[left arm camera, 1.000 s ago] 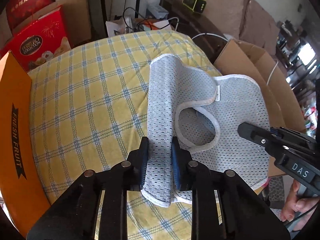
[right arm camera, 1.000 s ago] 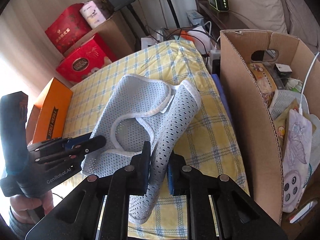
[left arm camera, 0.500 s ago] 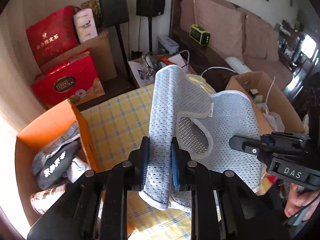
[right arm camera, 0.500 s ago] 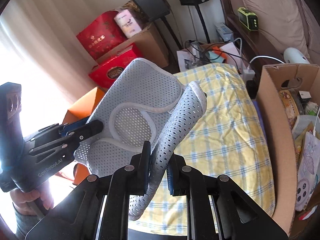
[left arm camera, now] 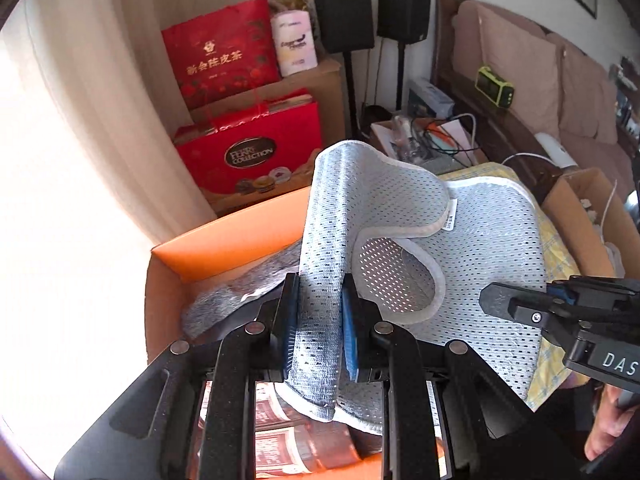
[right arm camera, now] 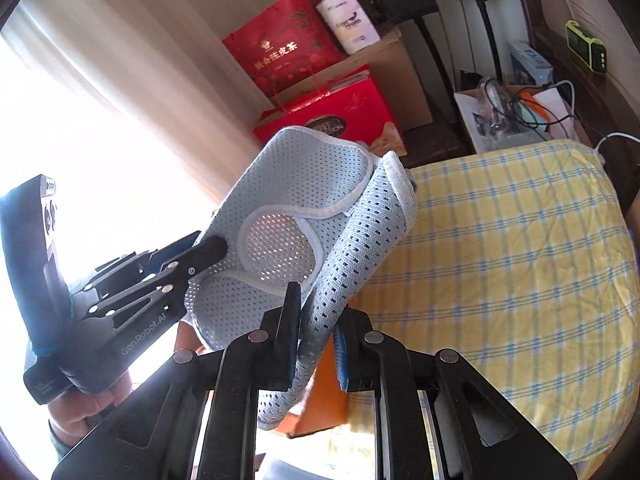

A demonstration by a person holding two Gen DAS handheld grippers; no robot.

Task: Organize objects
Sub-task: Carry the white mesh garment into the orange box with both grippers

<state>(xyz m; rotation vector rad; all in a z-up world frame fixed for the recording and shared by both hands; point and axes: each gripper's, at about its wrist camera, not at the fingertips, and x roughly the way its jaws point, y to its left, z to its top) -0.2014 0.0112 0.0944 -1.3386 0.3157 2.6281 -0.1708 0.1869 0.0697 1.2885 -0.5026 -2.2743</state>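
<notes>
Bib (left arm camera: 472, 248) is hanging over the orange box (left arm camera: 224, 244), both claws, left claw (left arm camera: 318, 332) and right claw (right arm camera: 318, 336), pinching its straps. Transfer step; next, lowering inside, then releasing.

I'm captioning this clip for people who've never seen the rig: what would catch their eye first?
The pale blue mesh garment, held up in the air between the left gripper and the right gripper, each shut on a strap. Beneath it sits an open orange box with grey clothing inside. Behind that stand bright red gift boxes, and to the right lies a yellow checked cushion.
</notes>
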